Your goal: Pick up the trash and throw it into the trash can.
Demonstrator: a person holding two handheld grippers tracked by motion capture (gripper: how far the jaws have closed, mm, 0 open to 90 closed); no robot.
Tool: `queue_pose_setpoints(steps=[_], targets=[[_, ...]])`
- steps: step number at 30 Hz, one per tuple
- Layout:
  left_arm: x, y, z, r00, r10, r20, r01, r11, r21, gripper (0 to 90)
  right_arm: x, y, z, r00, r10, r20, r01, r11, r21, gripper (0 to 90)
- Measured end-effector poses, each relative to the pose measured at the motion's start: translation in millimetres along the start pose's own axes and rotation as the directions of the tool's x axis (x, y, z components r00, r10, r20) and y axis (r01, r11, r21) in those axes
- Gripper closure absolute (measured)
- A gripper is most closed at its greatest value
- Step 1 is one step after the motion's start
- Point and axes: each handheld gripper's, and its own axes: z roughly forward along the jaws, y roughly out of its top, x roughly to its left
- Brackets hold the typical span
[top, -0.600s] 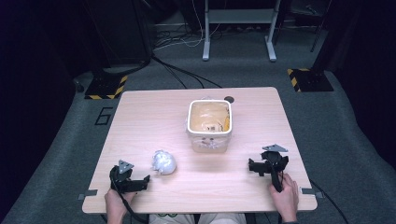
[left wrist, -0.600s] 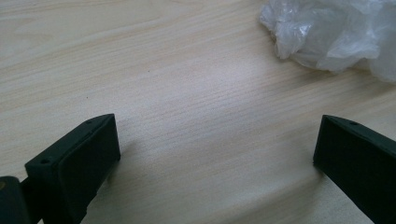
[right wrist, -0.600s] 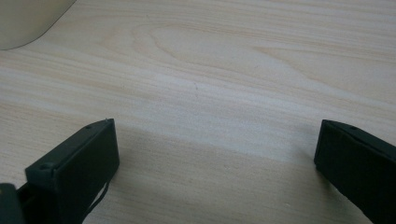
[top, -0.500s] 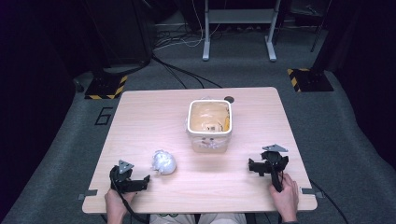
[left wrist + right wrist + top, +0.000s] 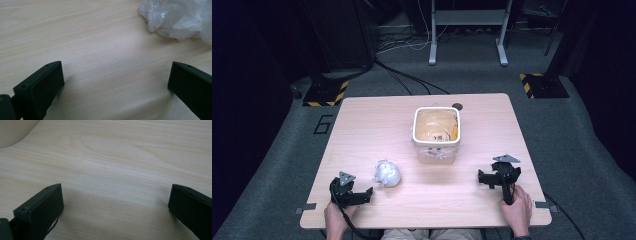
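Note:
A white square tub (image 5: pixel 435 135) with brownish-orange contents stands at the table's middle. A crumpled clear plastic bag (image 5: pixel 387 173) lies on the wooden table (image 5: pixel 377 125), left of the tub. My left gripper (image 5: pixel 362 196) rests near the front left edge, just short of the bag, open with only bare wood between its jaws. In the left gripper view (image 5: pixel 116 75) the bag (image 5: pixel 180 17) lies ahead to the upper right. My right gripper (image 5: pixel 484 179) rests at the front right, open and holding nothing. The right gripper view (image 5: pixel 116 195) catches the tub's corner (image 5: pixel 12 130) at the top left.
A small dark round hole (image 5: pixel 457 106) sits in the tabletop behind the tub. Beyond the table, cables (image 5: pixel 412 80) run over grey carpet, a metal stand (image 5: pixel 467 30) rises at the back, and yellow-black striped bases (image 5: pixel 324 92) flank it.

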Motion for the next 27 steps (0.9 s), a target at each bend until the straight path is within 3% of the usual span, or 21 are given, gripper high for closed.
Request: queue_pose_setpoints(steps=[4,12,15,20,27], targets=[[-3.1,3.1,3.4,0.9998,-0.013,-0.017,0.013,0.9999,-0.003,0.0,0.0,0.4,-0.1,1.0000,0.002,-0.002,-0.002,1.000,0.004,0.0],[-3.0,3.1,1.5,0.9998,0.015,0.012,-0.015,0.9998,0.014,0.0,-0.5,0.7,0.2,1.0000,-0.001,-0.002,0.001,1.000,0.005,0.0],[-4.5,3.4,0.3,0.9987,0.036,0.036,-0.037,0.9990,0.023,0.0,-0.5,0.8,0.2,1.0000,-0.002,-0.002,0.002,1.000,0.005,0.0],[-7.0,3.9,-5.3,0.9946,0.035,0.097,-0.038,0.9989,0.026,0.0,-0.5,0.7,0.2,1.0000,-0.002,-0.002,0.002,1.000,0.005,0.0],[-11.5,12.2,-17.5,0.9896,0.047,0.136,-0.048,0.9988,0.006,0.0,-0.5,0.7,0.3,1.0000,-0.002,-0.003,0.002,1.000,0.005,0.0]])
